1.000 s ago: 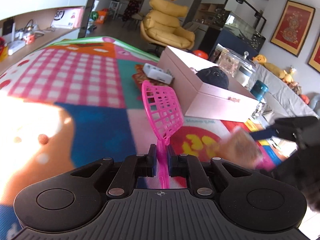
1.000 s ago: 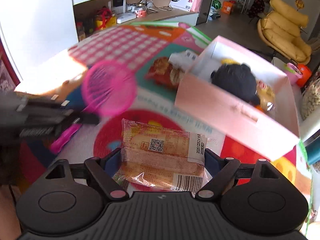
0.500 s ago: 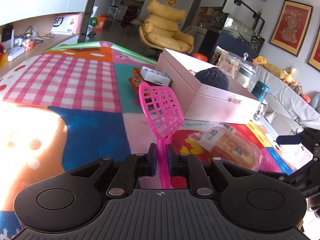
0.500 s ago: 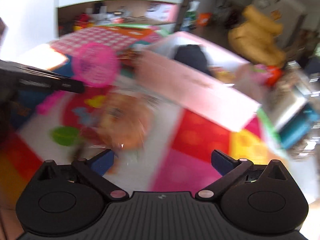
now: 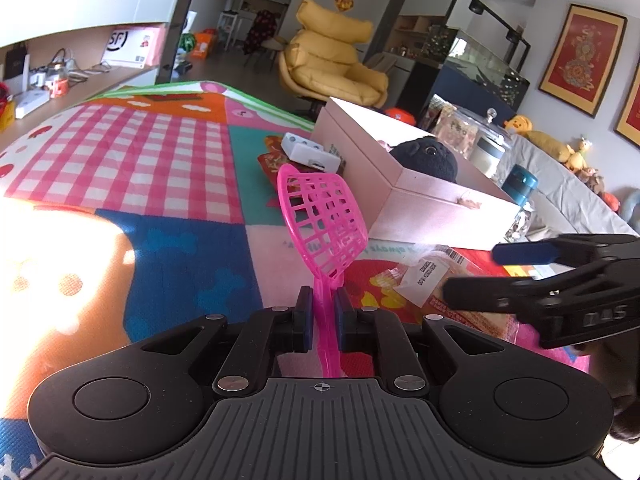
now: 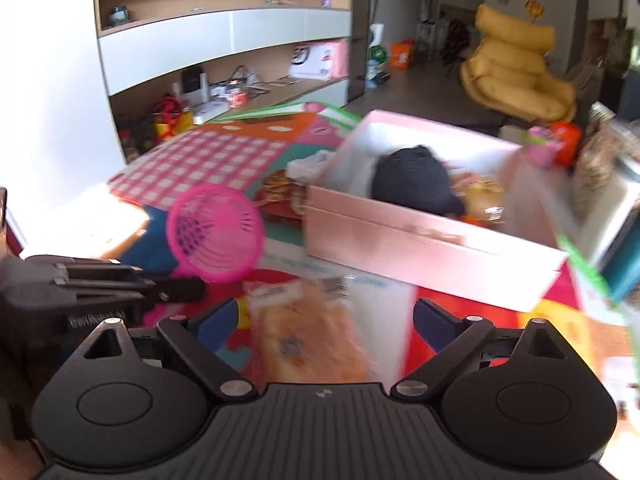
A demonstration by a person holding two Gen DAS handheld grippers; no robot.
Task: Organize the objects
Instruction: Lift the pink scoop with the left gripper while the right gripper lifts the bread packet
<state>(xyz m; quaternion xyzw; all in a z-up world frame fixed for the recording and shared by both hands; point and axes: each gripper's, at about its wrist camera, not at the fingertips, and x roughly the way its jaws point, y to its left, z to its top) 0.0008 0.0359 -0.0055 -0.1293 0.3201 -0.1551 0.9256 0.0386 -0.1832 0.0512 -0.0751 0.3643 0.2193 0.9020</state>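
Note:
My left gripper (image 5: 320,308) is shut on the handle of a pink plastic scoop (image 5: 324,220), whose mesh head stands up over the play mat. From the right wrist the scoop (image 6: 216,232) and left gripper (image 6: 180,290) show at the left. A wrapped bread packet (image 6: 308,332) lies on the mat between the fingers of my right gripper (image 6: 326,318). Its jaws are closing, and the pads stand apart from the packet. In the left wrist view the right gripper (image 5: 472,272) hangs over the packet (image 5: 424,280). Behind is an open pink box (image 6: 420,252) with a black plush toy (image 6: 416,180) inside.
A white device (image 5: 308,152) and red snack packets (image 5: 272,160) lie on the mat left of the pink box (image 5: 440,208). A teal bottle (image 5: 520,188) and a glass jar (image 5: 484,136) stand behind the box. A yellow armchair (image 5: 332,68) sits further back, and shelves (image 5: 60,80) run along the left.
The right gripper let go of the bread packet, which now lies on the mat. It swung away to the right and came back over the packet. The left gripper and scoop stayed put.

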